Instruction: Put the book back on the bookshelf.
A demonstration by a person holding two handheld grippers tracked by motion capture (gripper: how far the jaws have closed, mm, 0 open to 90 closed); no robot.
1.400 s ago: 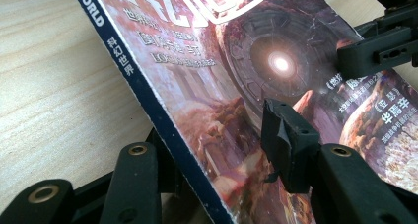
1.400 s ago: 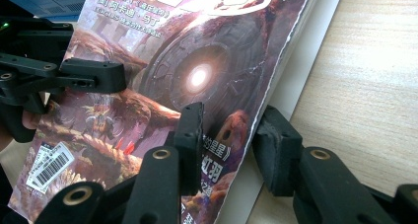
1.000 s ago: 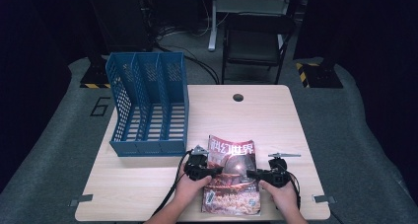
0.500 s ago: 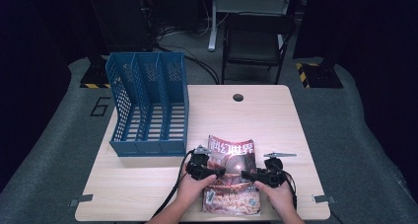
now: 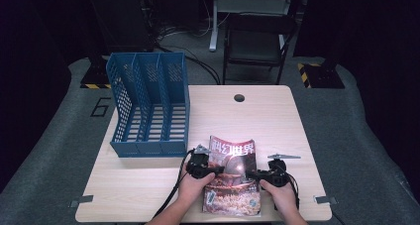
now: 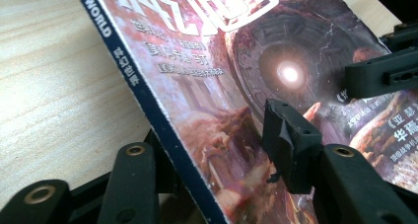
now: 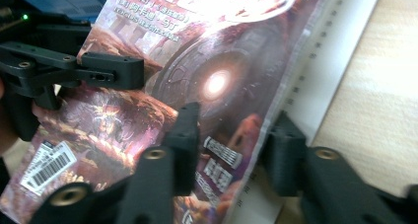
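A magazine (image 5: 233, 178) with a reddish cover lies near the table's front edge. My left gripper (image 5: 214, 169) is at its spine side. In the left gripper view the spine (image 6: 148, 100) runs between the jaws of the left gripper (image 6: 214, 135), one jaw over the cover and the other beneath. My right gripper (image 5: 251, 174) is at the opposite side, and the magazine's open edge (image 7: 291, 61) passes between the jaws of the right gripper (image 7: 236, 123). Both pairs of jaws have just been closing around the magazine's edges, with visible gaps left.
A blue three-slot file rack (image 5: 148, 106) stands at the table's back left. The wooden table (image 5: 277, 121) has a cable hole (image 5: 239, 97) near its far edge. A dark chair (image 5: 257, 41) stands behind the table. The person's hands (image 5: 195, 188) come in over the front edge.
Both hands keep their places at the magazine's two sides. The magazine has not visibly shifted on the table.
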